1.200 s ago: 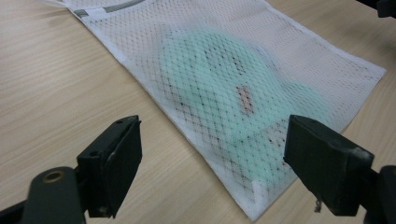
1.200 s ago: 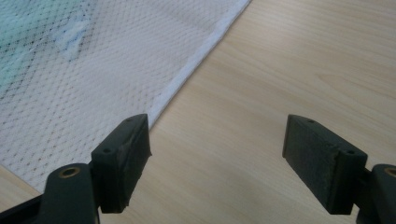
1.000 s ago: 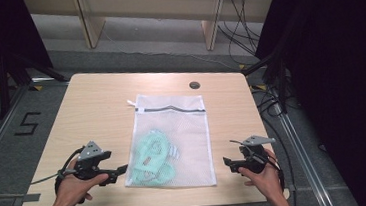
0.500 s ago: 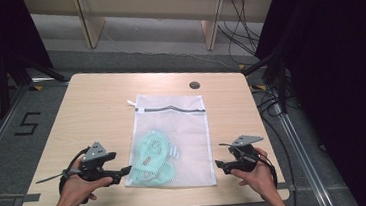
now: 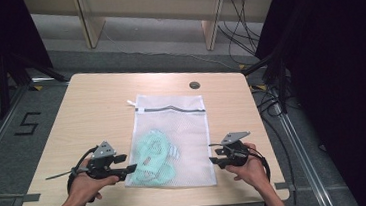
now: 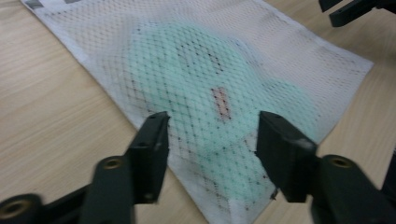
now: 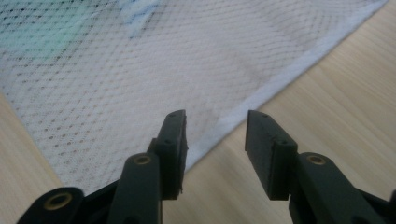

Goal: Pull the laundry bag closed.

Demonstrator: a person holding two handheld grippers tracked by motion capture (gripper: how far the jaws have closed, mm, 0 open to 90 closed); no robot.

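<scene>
A white mesh bag [image 5: 185, 128] lies flat in the middle of the table, with a pale green garment [image 5: 151, 155] inside it. My left gripper [image 5: 129, 169] is at the bag's near left corner. Its jaws have just been closing and stand half apart over the mesh [image 6: 196, 60] and the green garment [image 6: 187, 74], not pressing on either. My right gripper [image 5: 214, 156] is at the bag's right edge. Its jaws have also just been closing, and the bag's white hem [image 7: 261, 98] runs between them with a gap on each side.
The wooden table [image 5: 96, 105] has a round dark grommet [image 5: 194, 85] near its far edge. A dark zipper strip [image 5: 174, 109] crosses the bag's far end. The right gripper's tips [image 6: 350, 11] show at the top right of the left gripper view. Cables [image 5: 271, 100] lie on the floor to the right.
The right gripper has slid left up to the bag's right edge. Both pairs of jaws have narrowed. The left gripper has edged slightly onto the bag's corner.
</scene>
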